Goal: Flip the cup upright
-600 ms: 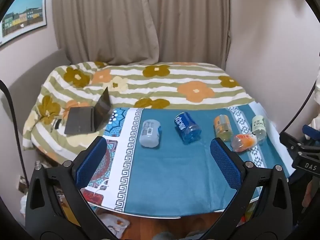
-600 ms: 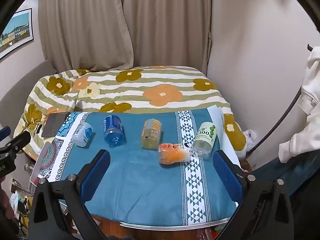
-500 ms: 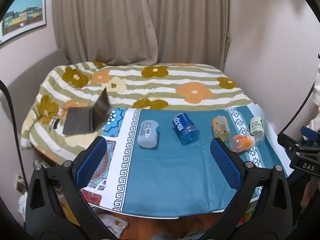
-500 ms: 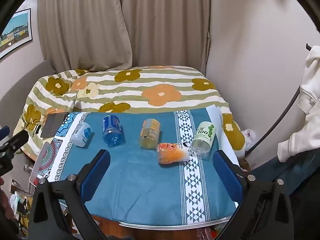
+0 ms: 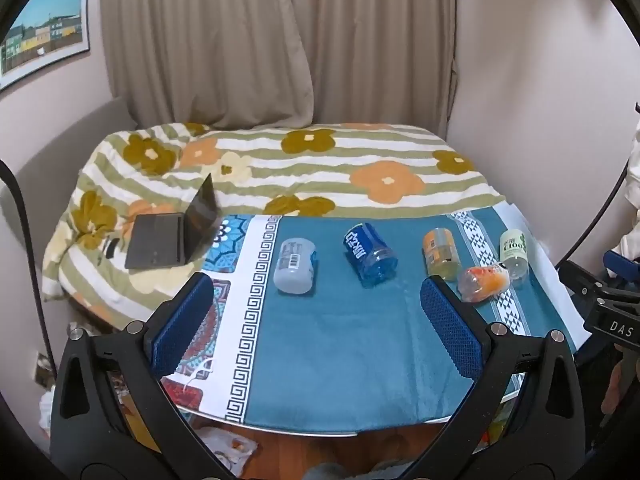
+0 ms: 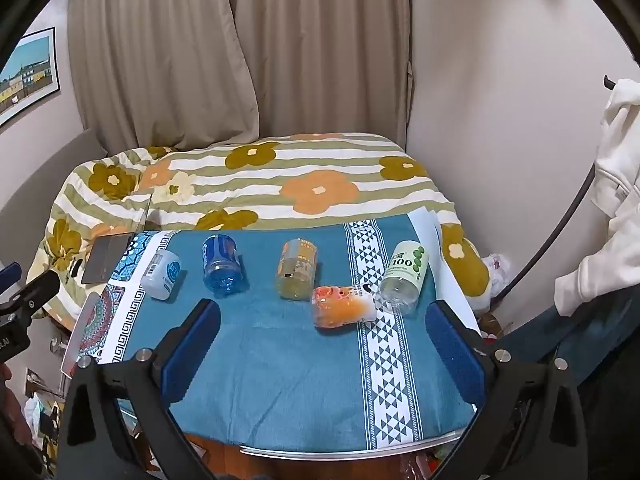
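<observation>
Several plastic cups lie on their sides on a blue tablecloth [image 5: 340, 352]: a white cup [image 5: 295, 266] [image 6: 162, 275], a blue cup [image 5: 370, 255] [image 6: 222, 269], a yellow-orange cup [image 5: 441, 254] [image 6: 297, 274], an orange-patterned cup [image 5: 482, 283] [image 6: 342, 306] and a green-and-white cup marked 100 [image 5: 513, 254] [image 6: 404, 278]. My left gripper [image 5: 316, 316] is open and empty, held back above the table's near edge. My right gripper [image 6: 322, 340] is open and empty, also near the front edge, short of the cups.
A bed with a striped floral blanket [image 5: 304, 168] stands behind the table, with an open laptop [image 5: 176, 232] on its left part. Curtains [image 5: 276, 40] hang behind. White clothing [image 6: 616, 200] hangs at the right. The table's metal rim [image 6: 352, 454] shows in front.
Both grippers have drifted slightly; the cups sit a little higher in the views. No cup has moved. Both grippers stay open.
</observation>
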A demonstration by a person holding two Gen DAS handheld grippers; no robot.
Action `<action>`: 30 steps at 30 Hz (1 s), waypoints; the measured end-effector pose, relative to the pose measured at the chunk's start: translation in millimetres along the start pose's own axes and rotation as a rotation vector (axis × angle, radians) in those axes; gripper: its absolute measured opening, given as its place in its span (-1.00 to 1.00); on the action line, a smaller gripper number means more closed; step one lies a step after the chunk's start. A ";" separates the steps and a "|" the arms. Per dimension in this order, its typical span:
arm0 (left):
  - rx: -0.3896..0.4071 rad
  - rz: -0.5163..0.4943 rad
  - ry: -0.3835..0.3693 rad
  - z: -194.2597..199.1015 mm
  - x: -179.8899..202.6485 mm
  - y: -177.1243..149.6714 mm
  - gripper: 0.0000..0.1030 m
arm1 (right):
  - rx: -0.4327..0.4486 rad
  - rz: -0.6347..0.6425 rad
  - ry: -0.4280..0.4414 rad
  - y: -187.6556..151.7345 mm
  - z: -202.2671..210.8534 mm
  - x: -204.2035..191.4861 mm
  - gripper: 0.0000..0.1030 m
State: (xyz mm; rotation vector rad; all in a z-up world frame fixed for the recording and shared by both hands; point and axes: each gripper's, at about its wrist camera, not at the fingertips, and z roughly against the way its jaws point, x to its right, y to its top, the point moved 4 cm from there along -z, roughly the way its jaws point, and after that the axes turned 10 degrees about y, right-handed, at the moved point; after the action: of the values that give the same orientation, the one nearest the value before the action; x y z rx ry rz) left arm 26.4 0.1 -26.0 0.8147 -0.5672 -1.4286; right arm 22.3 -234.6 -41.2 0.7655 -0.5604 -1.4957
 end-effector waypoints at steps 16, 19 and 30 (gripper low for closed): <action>-0.016 -0.007 -0.018 -0.8 4.1 -3.0 1.00 | 0.000 -0.004 0.005 -0.9 0.8 2.1 0.99; -0.015 -0.007 -0.021 -1.0 5.2 -2.6 1.00 | 0.004 -0.006 0.004 -1.6 1.5 2.0 0.99; -0.014 -0.008 -0.023 -1.0 5.3 -2.0 1.00 | 0.004 -0.010 0.008 -1.8 1.2 0.7 0.99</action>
State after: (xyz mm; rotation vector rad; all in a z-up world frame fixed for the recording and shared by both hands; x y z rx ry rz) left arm 26.4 -4.9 -28.9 0.7906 -0.5717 -1.4493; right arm 20.2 -235.3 -41.8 0.7784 -0.5537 -1.5007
